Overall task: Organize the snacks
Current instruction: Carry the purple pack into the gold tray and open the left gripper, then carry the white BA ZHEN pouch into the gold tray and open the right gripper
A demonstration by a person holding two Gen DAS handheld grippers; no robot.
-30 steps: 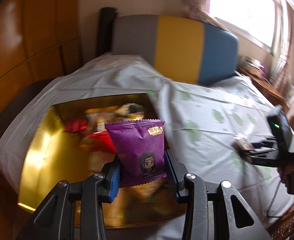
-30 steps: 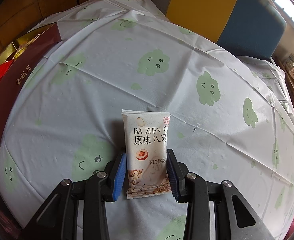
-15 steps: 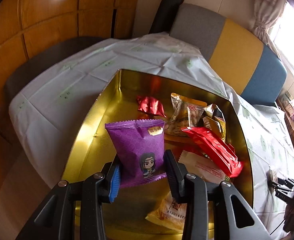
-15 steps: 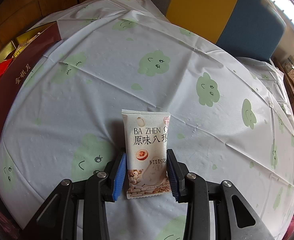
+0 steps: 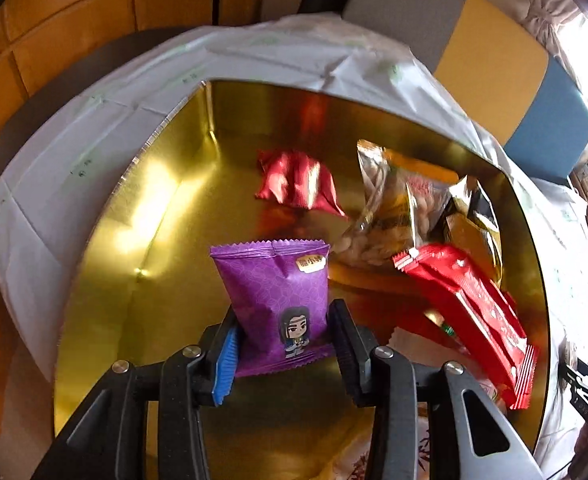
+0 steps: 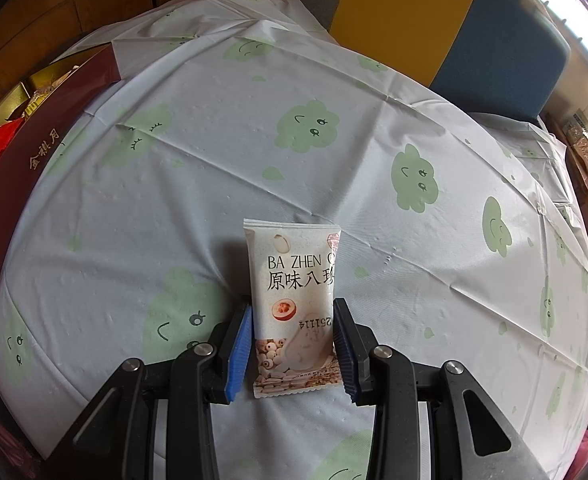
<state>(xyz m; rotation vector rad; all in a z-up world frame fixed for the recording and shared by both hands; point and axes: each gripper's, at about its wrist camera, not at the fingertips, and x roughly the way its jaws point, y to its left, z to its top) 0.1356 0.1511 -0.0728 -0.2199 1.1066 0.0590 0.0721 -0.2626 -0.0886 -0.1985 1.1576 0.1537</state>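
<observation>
Already the gold box (image 5: pixel 105 264) holds most of the snacks: a small red foil packet (image 5: pixel 298 182) near its far side, a clear bag of nuts (image 5: pixel 386 216) beside it, a long red packet (image 5: pixel 470 316) towards the right wall and a few more wrappers half hidden underneath. The left hand-held gripper (image 5: pixel 283 350) hangs over the open box with the purple packet (image 5: pixel 275 304) upright between its jaws, above a bare patch of the gold floor; the jaws have just been opening, and a thin gap seems to show at the right pad, so the packet looks released or very nearly so rather than firmly pinched. The right hand-held gripper (image 6: pixel 291 350) is out over the cloud-print cloth (image 6: pixel 374 152) on the bench, clamped on a white packet (image 6: pixel 294 300) printed with Chinese characters, which stands upright between the pads. In that view the box's dark red side (image 6: pixel 33 160) lies well away at the left edge. No other loose snack shows on the cloth. By the look of it, the purple packet is at its drop, and the white packet probably remains to be carried across to the box, likely the last piece.
</observation>
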